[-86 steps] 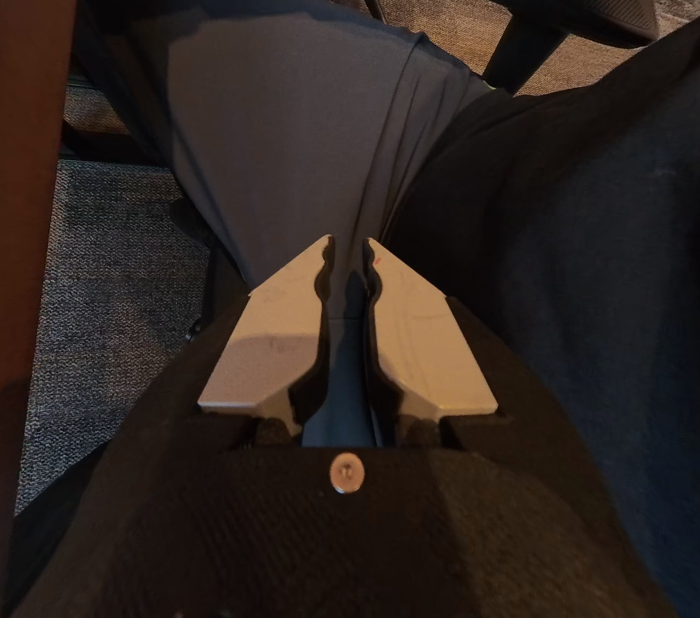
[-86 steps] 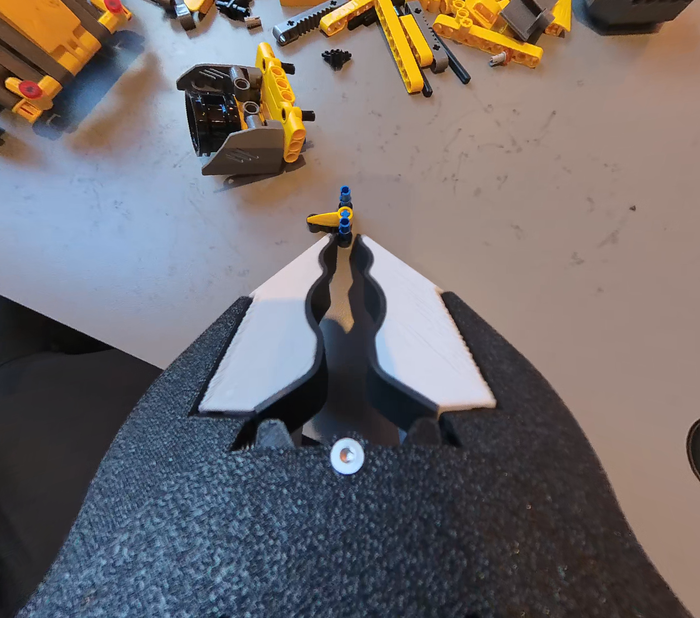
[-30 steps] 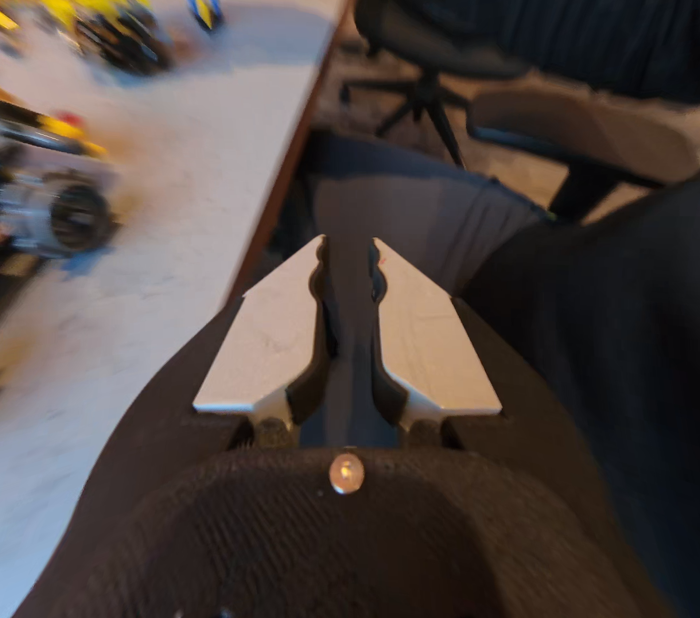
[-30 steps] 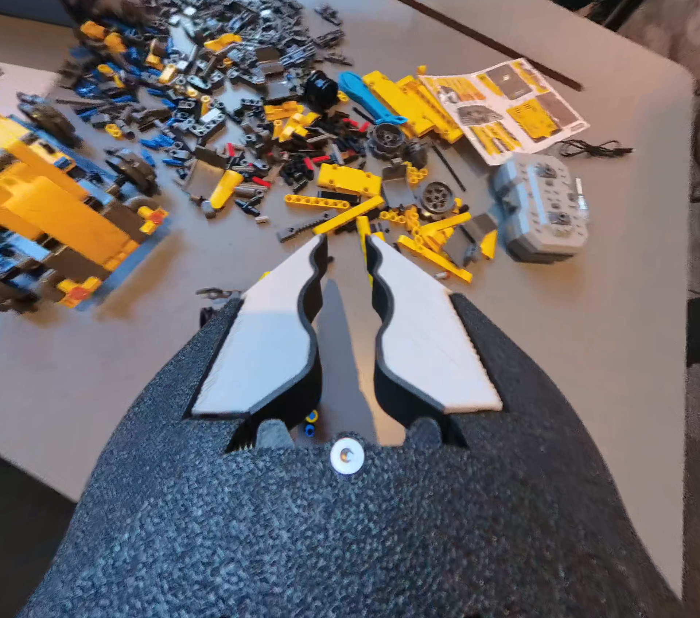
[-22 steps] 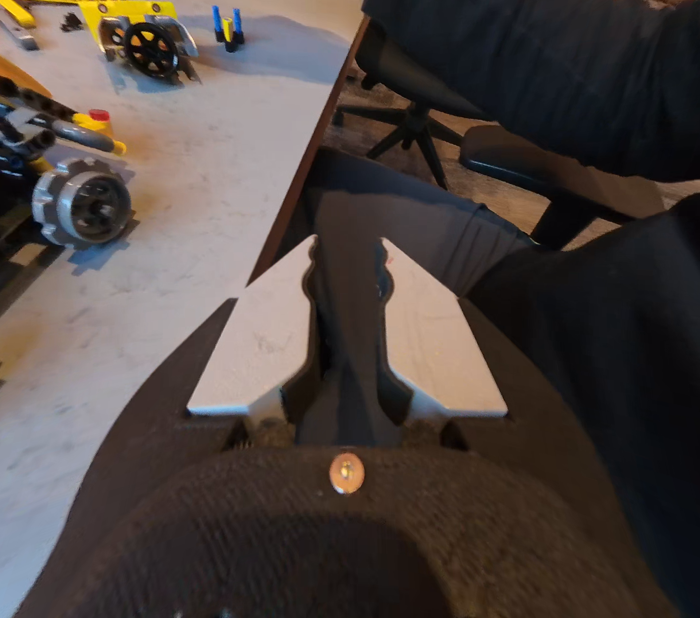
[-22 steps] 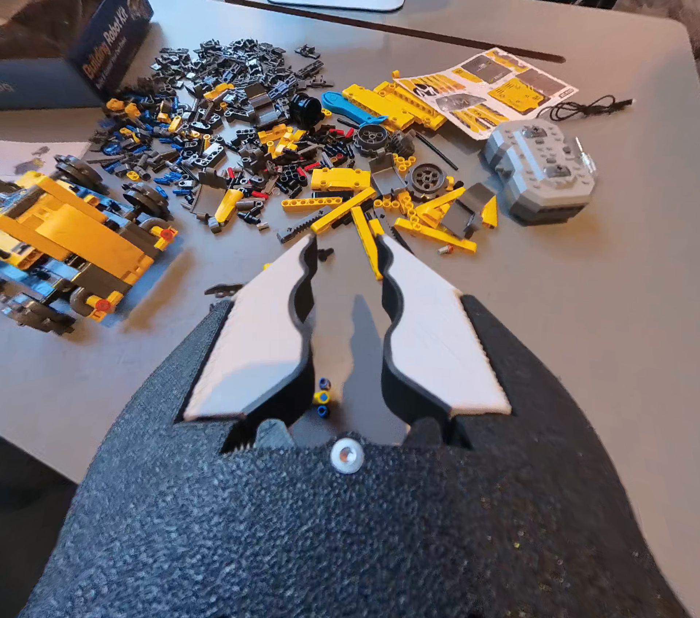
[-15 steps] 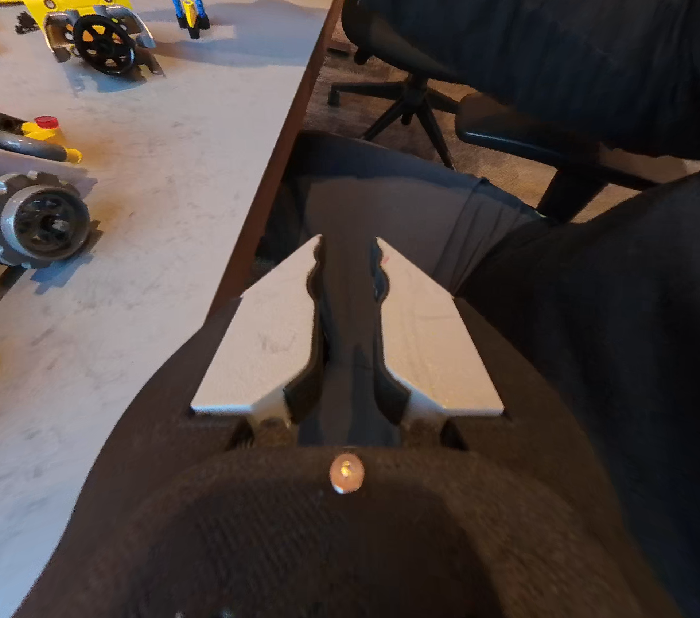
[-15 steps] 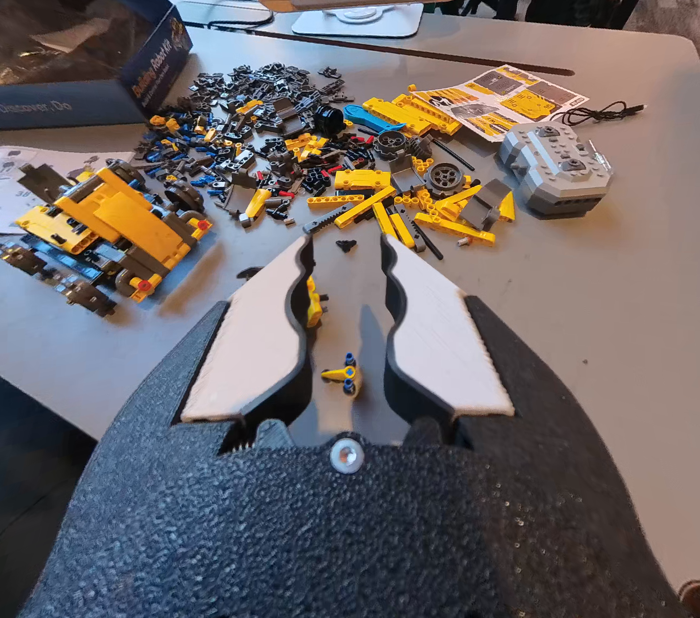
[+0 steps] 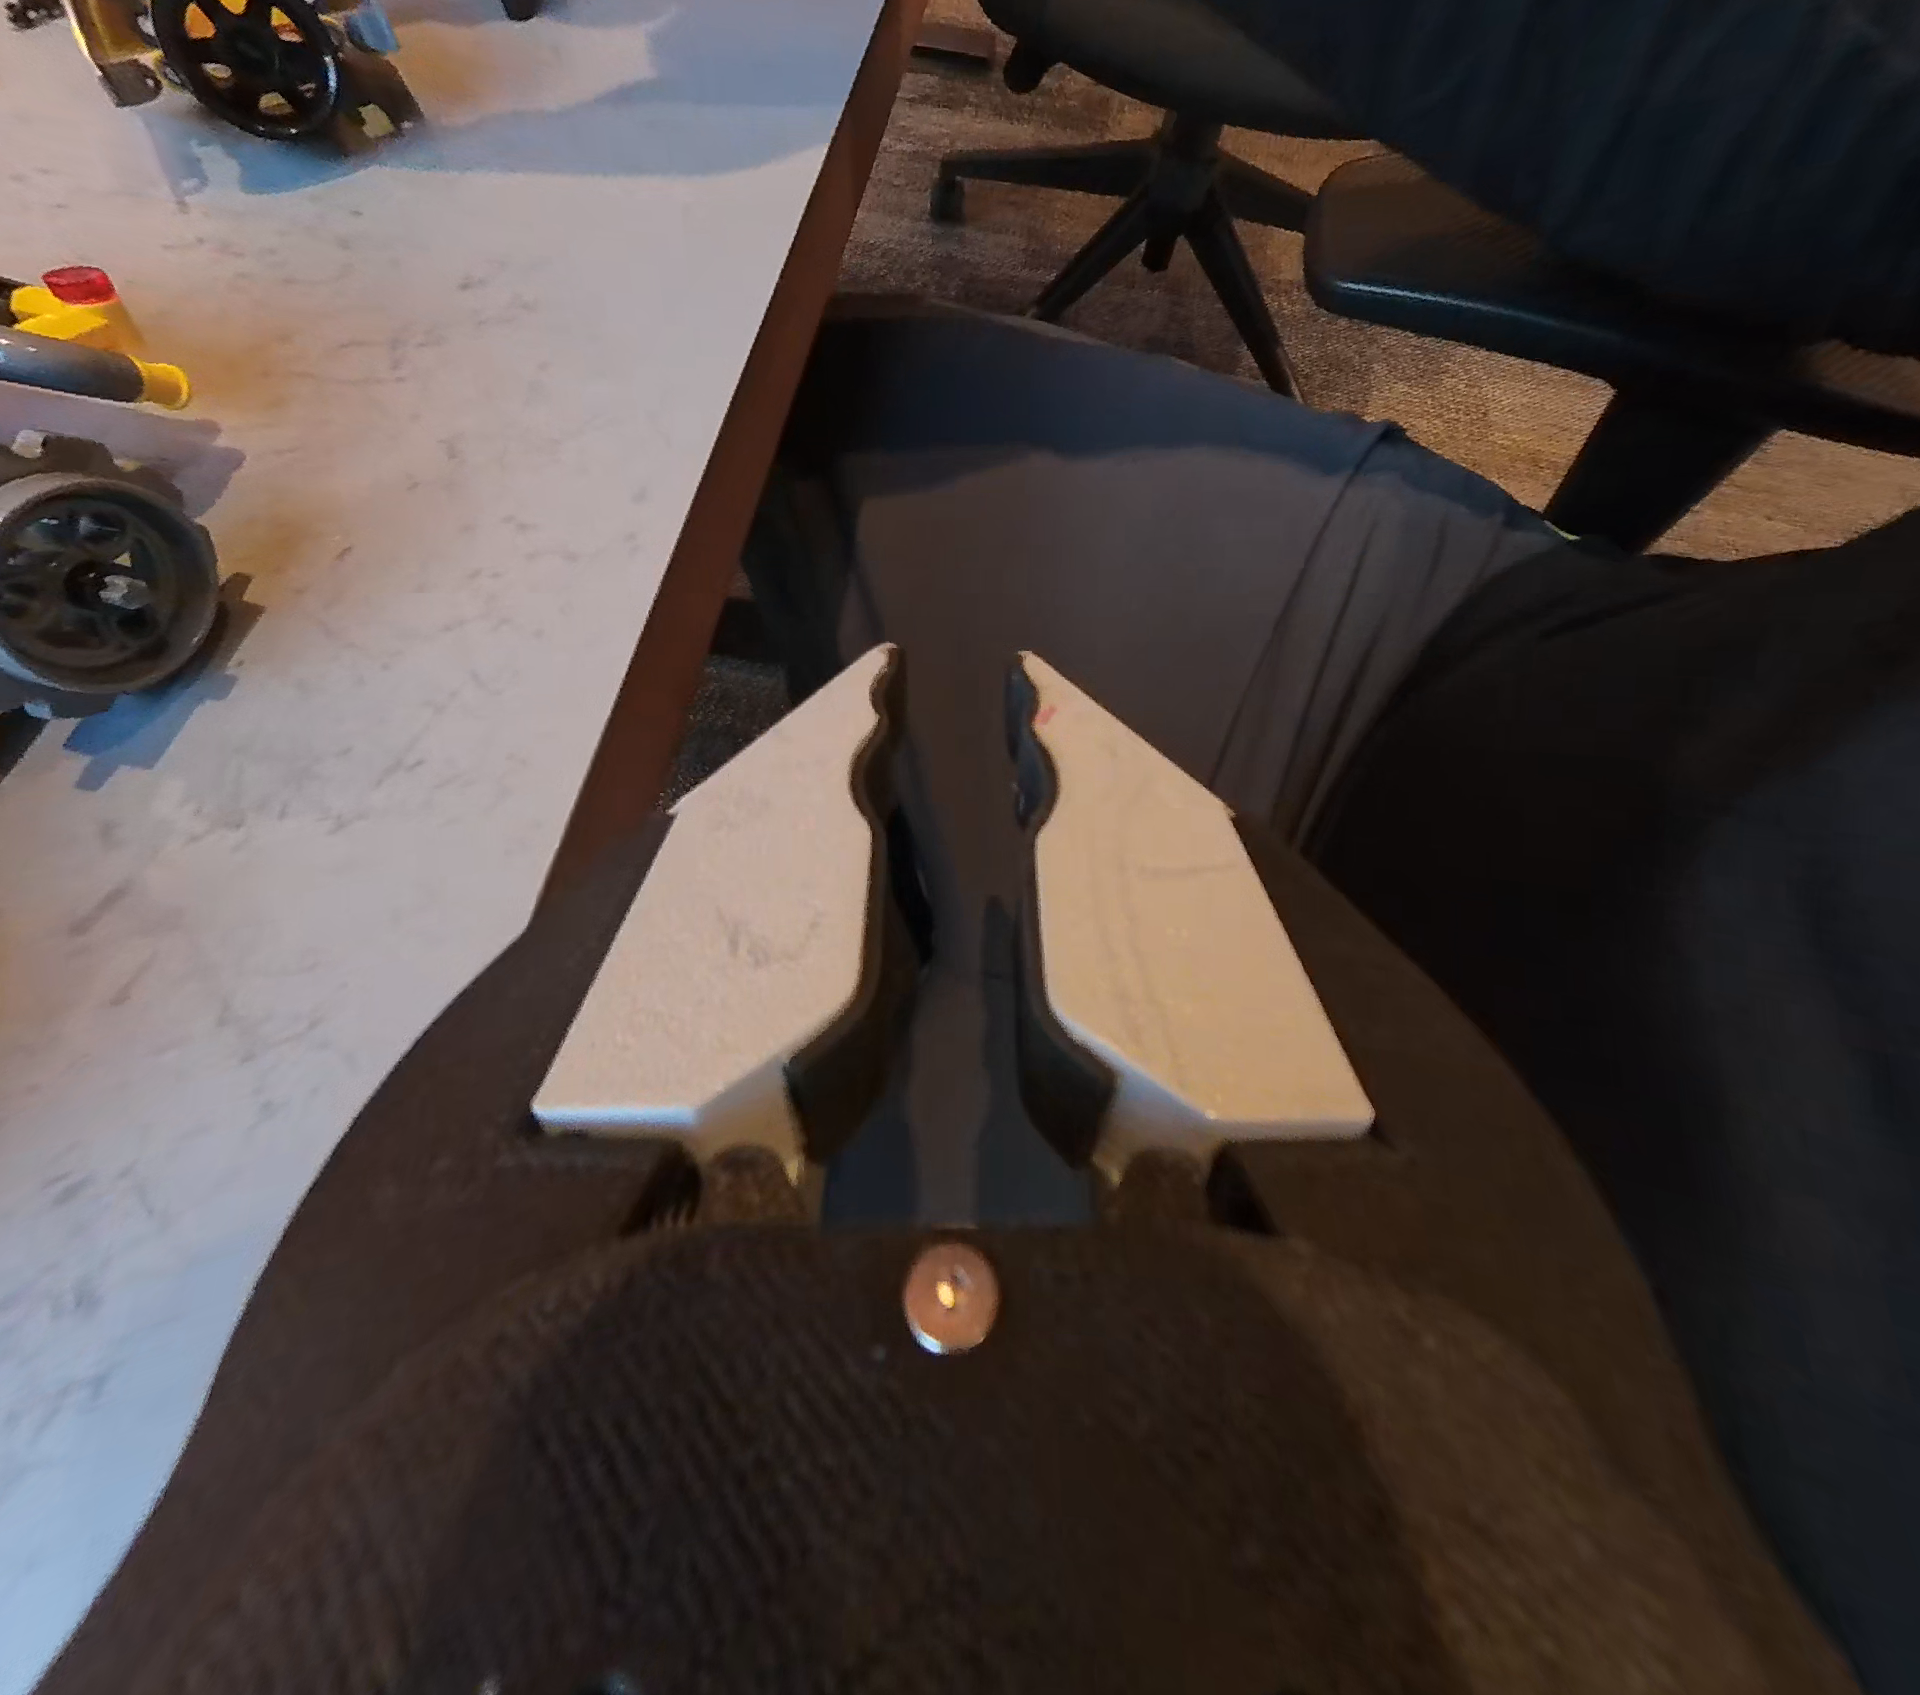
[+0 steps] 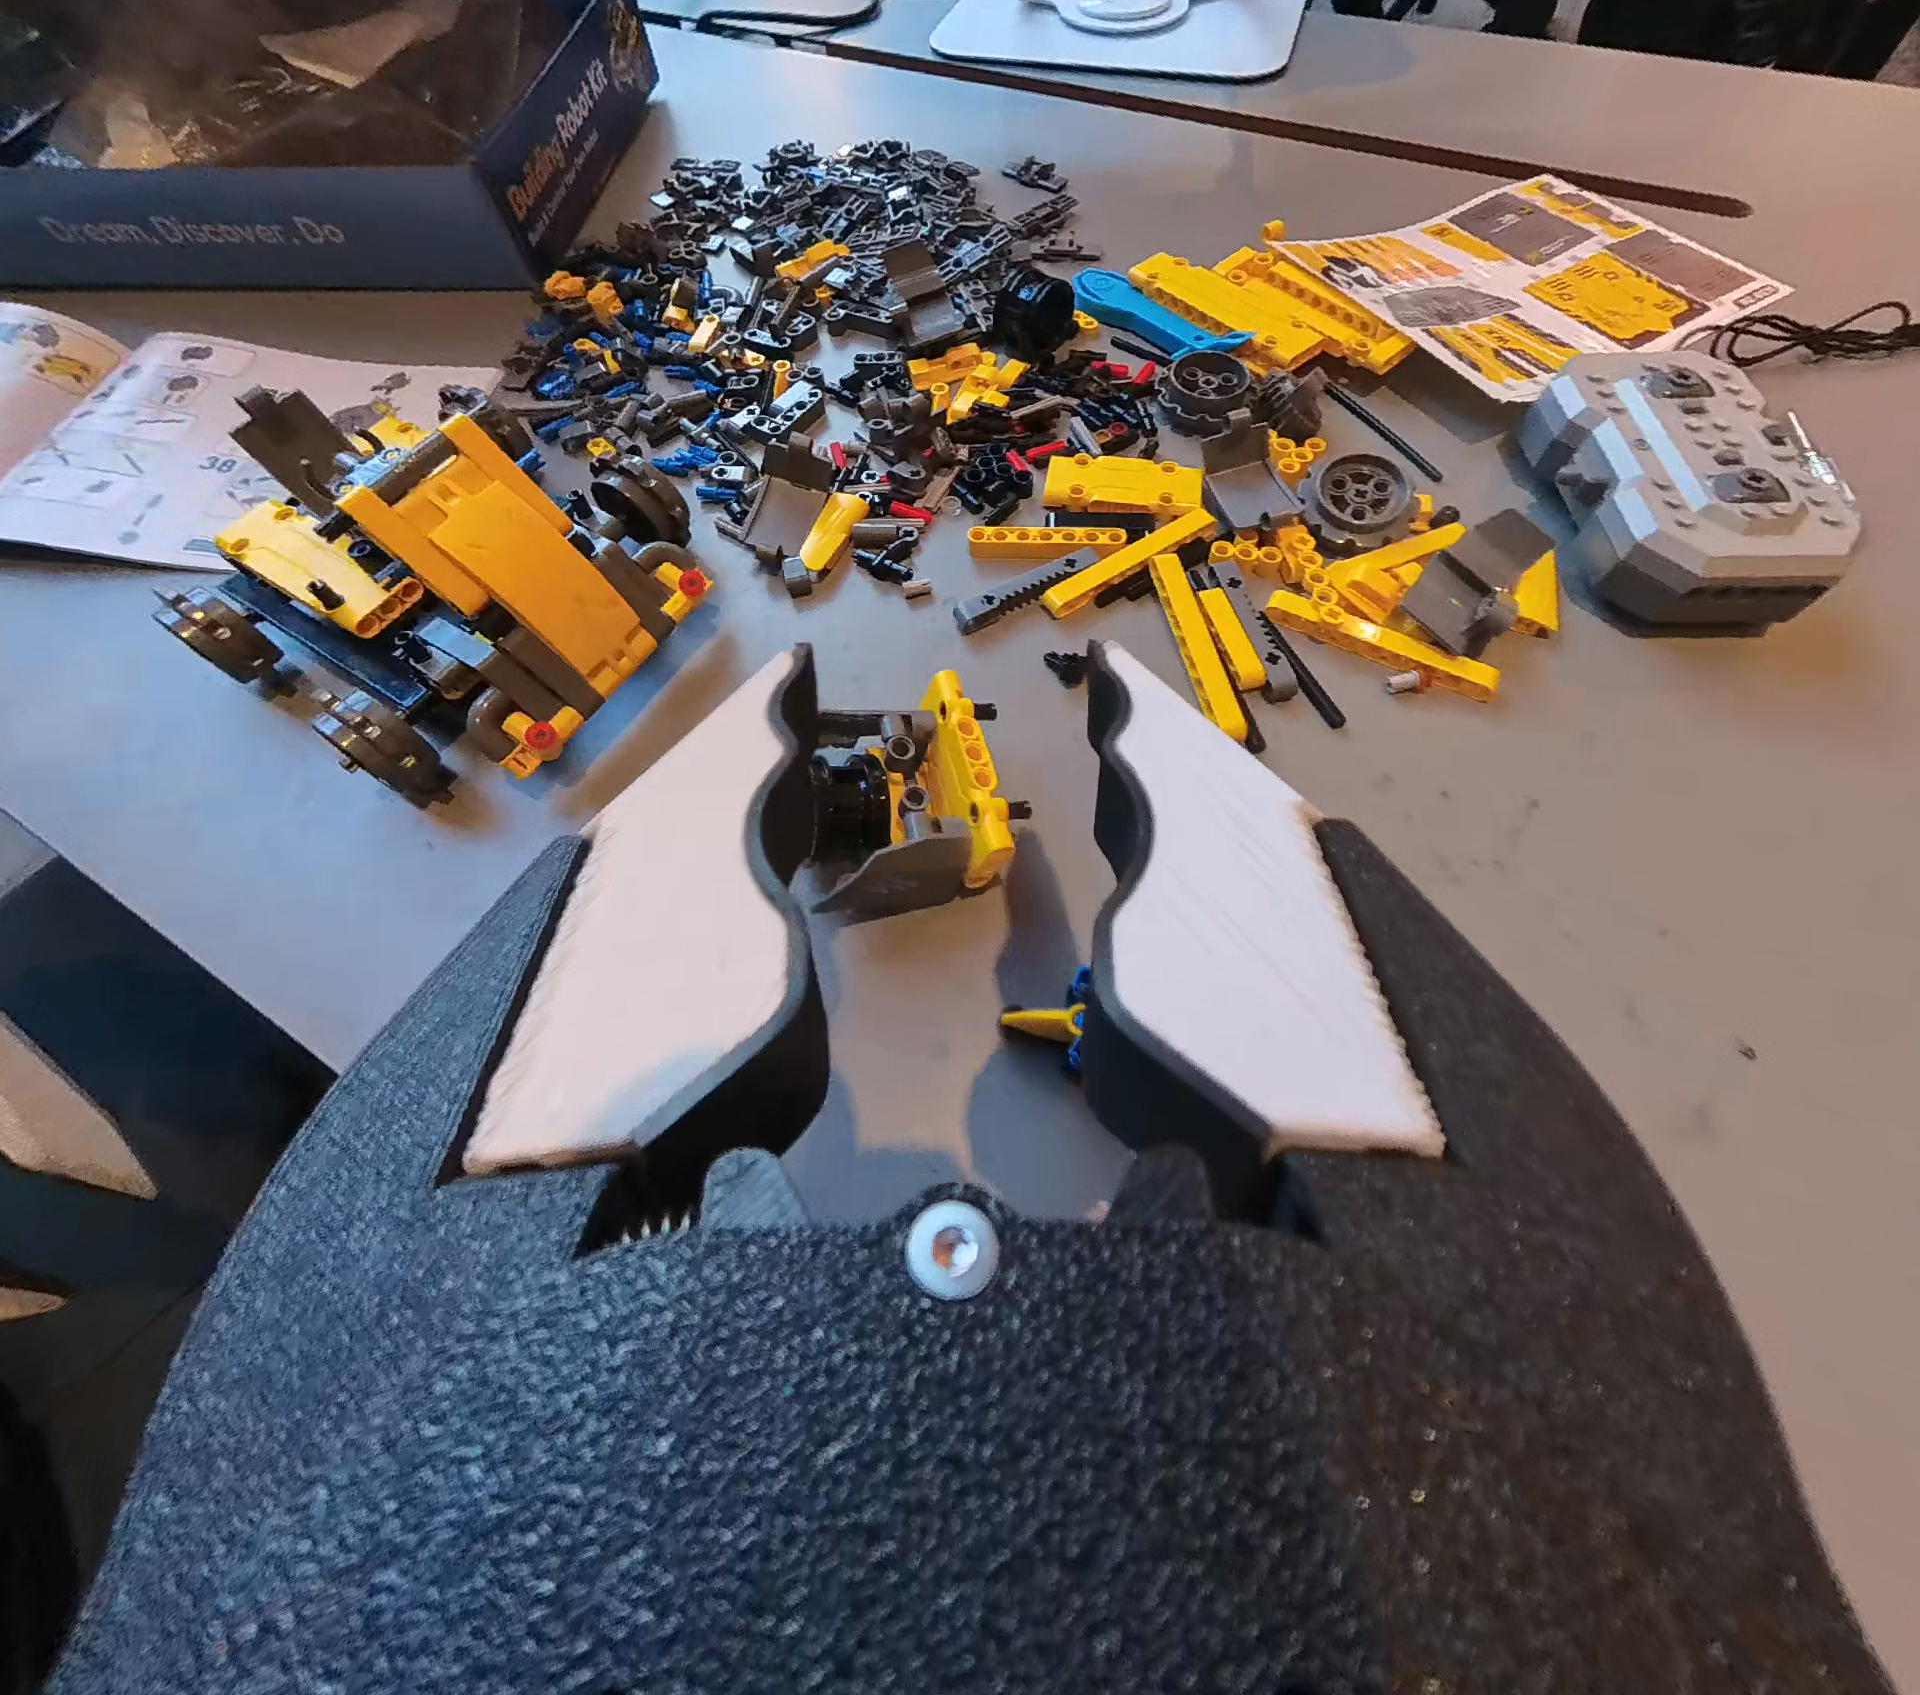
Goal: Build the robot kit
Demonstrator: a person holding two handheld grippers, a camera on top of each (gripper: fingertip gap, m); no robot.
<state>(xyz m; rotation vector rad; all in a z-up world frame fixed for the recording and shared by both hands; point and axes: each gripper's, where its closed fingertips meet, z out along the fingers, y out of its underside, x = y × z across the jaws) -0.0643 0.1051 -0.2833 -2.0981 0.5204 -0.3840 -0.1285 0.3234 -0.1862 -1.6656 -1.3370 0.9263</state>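
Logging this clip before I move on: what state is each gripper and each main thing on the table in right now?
left gripper: narrowly open, empty, off the table edge over a lap.
right gripper: wide open, empty, above the table.
wheel subassembly: lying on the table, ungripped.
small blue-and-yellow piece: on the table, ungripped.
yellow vehicle: partly built.
dark box: open.

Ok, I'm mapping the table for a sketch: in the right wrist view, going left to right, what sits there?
Instruction booklet → yellow vehicle model → wheel assembly → yellow beams → grey battery box.
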